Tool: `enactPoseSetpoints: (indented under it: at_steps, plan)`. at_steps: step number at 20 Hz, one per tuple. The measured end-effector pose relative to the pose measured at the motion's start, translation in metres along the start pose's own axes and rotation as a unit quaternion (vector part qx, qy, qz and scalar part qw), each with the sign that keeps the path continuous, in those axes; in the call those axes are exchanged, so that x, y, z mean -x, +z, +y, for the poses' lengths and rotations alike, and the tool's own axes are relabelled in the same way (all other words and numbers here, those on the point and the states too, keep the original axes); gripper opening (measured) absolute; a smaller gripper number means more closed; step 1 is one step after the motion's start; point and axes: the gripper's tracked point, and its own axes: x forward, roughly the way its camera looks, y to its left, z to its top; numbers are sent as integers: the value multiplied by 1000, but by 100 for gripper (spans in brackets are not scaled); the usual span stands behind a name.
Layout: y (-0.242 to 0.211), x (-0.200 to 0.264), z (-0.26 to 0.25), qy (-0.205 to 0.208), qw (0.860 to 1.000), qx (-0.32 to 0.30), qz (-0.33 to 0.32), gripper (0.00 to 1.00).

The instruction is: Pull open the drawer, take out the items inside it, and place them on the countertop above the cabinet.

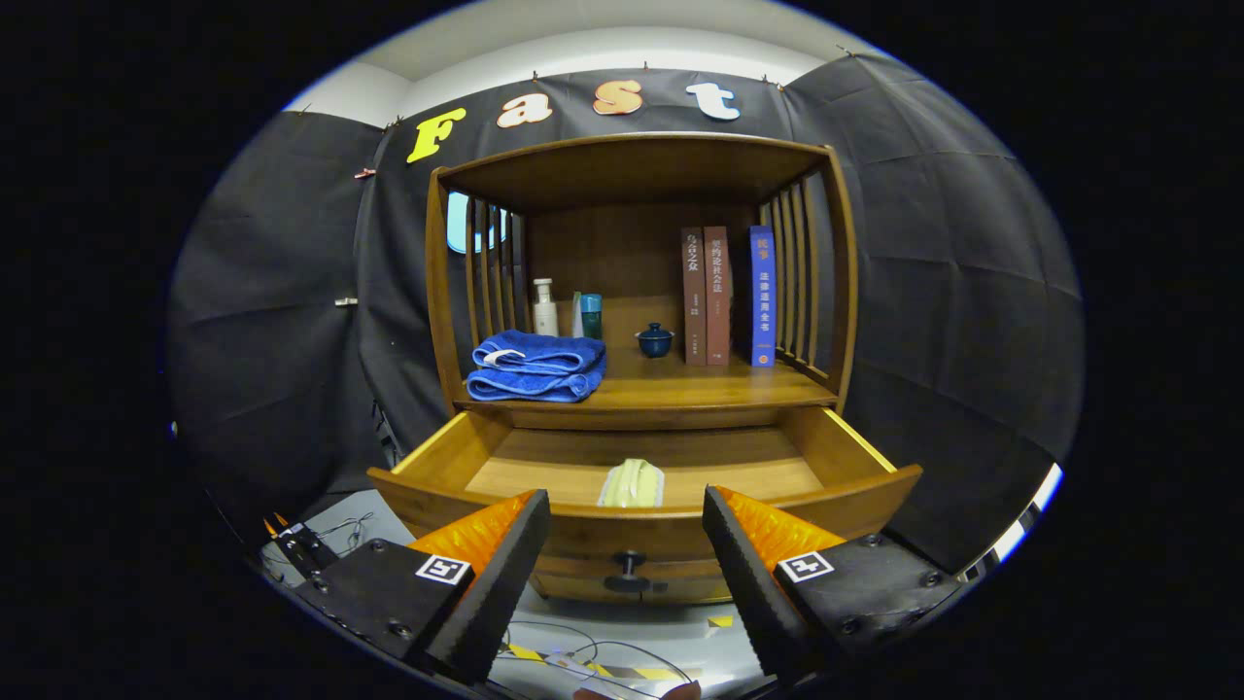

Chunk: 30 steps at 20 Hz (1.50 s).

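Hand-held gripper (627, 544) agape — cloth (633, 483) beyond

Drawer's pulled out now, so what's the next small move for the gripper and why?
Probably move forward and down over the drawer front toward the pale folded item lying inside. The gripper is open and empty, its fingers on either side of the knob, and that item lies just beyond them, in line with the gap.

Black cloth walls (272, 292) under a white ceiling (603, 39); grey floor (680, 637).
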Motion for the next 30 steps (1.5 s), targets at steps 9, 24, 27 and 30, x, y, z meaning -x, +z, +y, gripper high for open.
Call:
enactPoseSetpoints:
  at_steps: [9, 24, 27, 30]
  plan:
    - [-27, -139, -11, 30, 969, -37, 242, 98]
    - [-109, -208, -21, -32, 915, -30, 400, 15]
    - [-104, -200, -26, -33, 913, -52, 403, 15]
    - [-91, -184, -29, -26, 915, -54, 399, 15]
